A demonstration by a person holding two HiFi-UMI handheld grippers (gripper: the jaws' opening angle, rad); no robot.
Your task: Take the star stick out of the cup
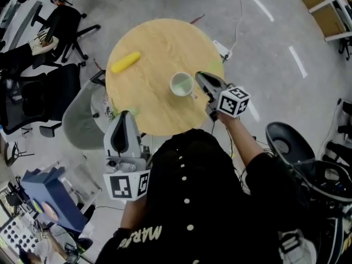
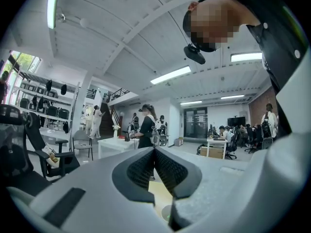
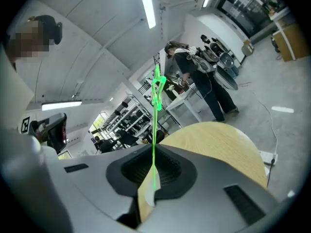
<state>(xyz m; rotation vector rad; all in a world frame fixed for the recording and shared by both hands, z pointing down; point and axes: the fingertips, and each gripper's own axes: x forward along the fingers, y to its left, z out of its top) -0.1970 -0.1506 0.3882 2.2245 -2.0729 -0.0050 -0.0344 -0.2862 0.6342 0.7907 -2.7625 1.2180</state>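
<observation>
A thin green star stick [image 3: 155, 110] stands upright between the jaws of my right gripper [image 3: 153, 166], which is shut on its lower part; the star end points up. In the head view the right gripper [image 1: 199, 77] hangs just right of the white cup [image 1: 181, 84] on the round wooden table [image 1: 159, 43]. I cannot make out the stick in that view. My left gripper [image 1: 125, 116] stays off the table's near left edge, level, its jaws together on nothing. In the left gripper view the left gripper [image 2: 154, 152] shows its pads meeting.
A yellow corn-shaped object [image 1: 125, 62] lies on the table's far left. A grey chair [image 1: 82, 120] stands at the table's left, black office chairs [image 1: 38, 92] further left, another black chair [image 1: 289, 142] at the right. A power strip [image 1: 221, 49] lies on the floor behind.
</observation>
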